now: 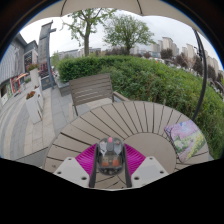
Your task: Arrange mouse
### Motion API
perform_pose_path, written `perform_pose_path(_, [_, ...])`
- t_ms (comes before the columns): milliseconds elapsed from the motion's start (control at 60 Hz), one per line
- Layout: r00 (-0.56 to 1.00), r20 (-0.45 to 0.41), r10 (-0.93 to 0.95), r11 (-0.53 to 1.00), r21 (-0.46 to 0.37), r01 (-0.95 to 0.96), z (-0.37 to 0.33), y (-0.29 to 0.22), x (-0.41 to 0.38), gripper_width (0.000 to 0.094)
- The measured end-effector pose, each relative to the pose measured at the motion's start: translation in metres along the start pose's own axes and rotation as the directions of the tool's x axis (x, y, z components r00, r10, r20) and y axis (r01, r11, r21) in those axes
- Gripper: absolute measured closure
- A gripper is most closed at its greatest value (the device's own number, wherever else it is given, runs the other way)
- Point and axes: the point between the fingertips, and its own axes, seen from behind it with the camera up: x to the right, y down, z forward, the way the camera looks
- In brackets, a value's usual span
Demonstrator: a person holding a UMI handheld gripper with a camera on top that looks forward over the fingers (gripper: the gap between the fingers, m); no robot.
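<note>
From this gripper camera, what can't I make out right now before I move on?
- Object between the gripper pads: greyish, too small and blurred in the gripper view to confirm it is the mouse, or whether the pads press it.
- Its lower part: cut off behind the fingers.
- Colourful item beyond the fingers on the slatted round table: blurred, unidentifiable.

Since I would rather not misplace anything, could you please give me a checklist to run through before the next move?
1. Gripper grips grey object, both pads against it: ok.
2. Grey object is the mouse: cannot tell.
3. Bare slats of wooden table just ahead of the fingers: ok.
4. Colourful flat item lies apart from the fingers: ok.
5. Bench stands beyond the table, out of the way: ok.
</note>
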Motion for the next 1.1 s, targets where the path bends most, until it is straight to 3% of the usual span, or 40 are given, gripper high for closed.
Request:
perform_pose_path(67, [1.0,0.025,-0.004,0.999,0.039,0.003,-0.016,-0.038,0.032,0.0525])
perform_pose_path(167, [0.999,-0.032,-0.043,0.996,0.079,0.046,-0.023,-0.086,0.112,0.0526])
perform_pose_path(283, [0.992,-0.105,-0.066,0.994,0.077,0.074,-0.011,-0.101,0.218,0.0525])
perform_pose_path(417, [0.978,-0.194,-0.079,0.996,0.014,0.083,0.026,-0.068,0.328,0.0526])
perform_pose_path(567, [0.986,-0.167,-0.006,0.999,-0.037,0.0,0.07,-0.017,0.392,0.0524])
perform_pose_path(750, [0.99,-0.139,0.029,0.995,-0.095,-0.043,0.102,0.027,0.416,0.0496])
perform_pose_path(833, [0.99,-0.138,0.032,0.995,-0.085,-0.044,0.1,0.03,0.416,0.0432])
perform_pose_path(917, [0.982,-0.186,0.032,0.993,-0.108,-0.052,0.091,0.03,0.424,0.007])
perform_pose_path(1100, [0.973,-0.231,0.018,0.994,-0.105,-0.043,-0.002,0.002,0.394,0.0086])
